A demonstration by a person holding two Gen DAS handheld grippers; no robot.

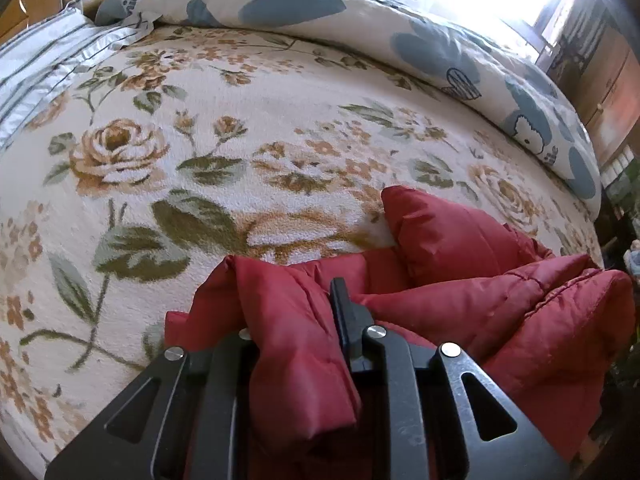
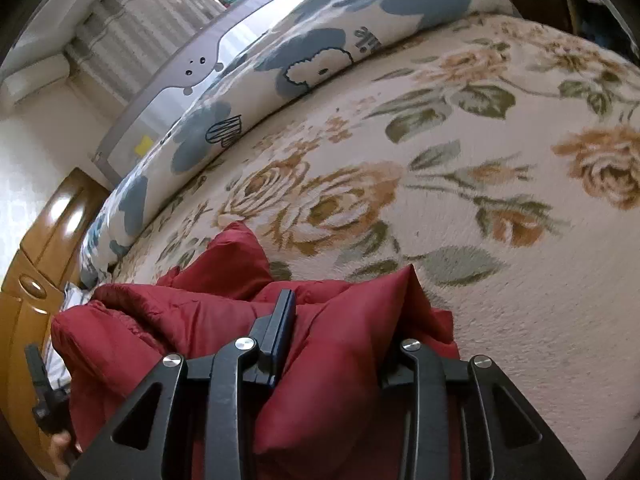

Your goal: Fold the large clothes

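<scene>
A red padded jacket [image 1: 480, 292] lies bunched on the floral blanket [image 1: 240, 140] of a bed. My left gripper [image 1: 292, 300] is shut on a thick fold of the jacket; only its right finger [image 1: 344, 312] shows, the left one is hidden under the cloth. In the right wrist view the red jacket [image 2: 180, 320] spreads to the left. My right gripper [image 2: 344, 312] is shut on another fold of it; its left finger [image 2: 280, 320] shows, the right one is covered by cloth. The other gripper [image 2: 44, 396] shows at the far left.
A rolled white duvet with blue patches [image 1: 360, 12] lies along the far side of the bed, also in the right wrist view [image 2: 320, 48]. A striped pillow [image 1: 36, 68] sits at the head. A wooden headboard [image 2: 36, 280] and a grey bed rail [image 2: 208, 48] border the bed.
</scene>
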